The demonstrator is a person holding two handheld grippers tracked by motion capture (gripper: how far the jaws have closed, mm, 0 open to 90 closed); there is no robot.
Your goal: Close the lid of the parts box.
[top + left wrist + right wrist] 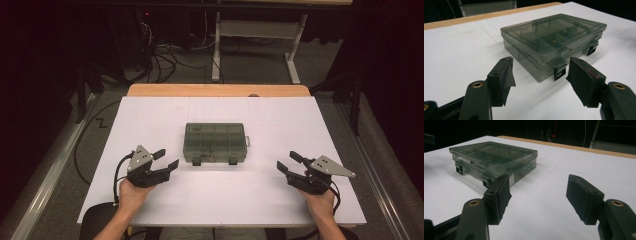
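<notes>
The left tongs [166, 159] lie nearest the camera in the high view, held in the person's left hand [131, 192] near the desk's front edge, jaws spread and empty. Each jaw is black, wedge-shaped and faced with a dark pad [508, 75], frayed at its edges in the left gripper view; brass-coloured rivets sit at the jaw roots. A grey three-cornered plate tops the tool. The right tongs [289, 162], in the right hand [321, 202], are likewise spread and hold nothing, their pads [577, 192] rough and worn.

Between the two, at the middle of the white desk [150, 115], lies the box [215, 142]: a flat, rectangular organiser of smoky translucent plastic, lid shut, divided inside into small compartments. Two dark latches [559, 72] sit on its near long side, a small tab on its right end. No writing can be read on it.

The desk top is matt white with faint seam lines; a wooden strip [218, 90] edges its far side. Open surface lies on every side of the box, and both tongs stand apart from it.
</notes>
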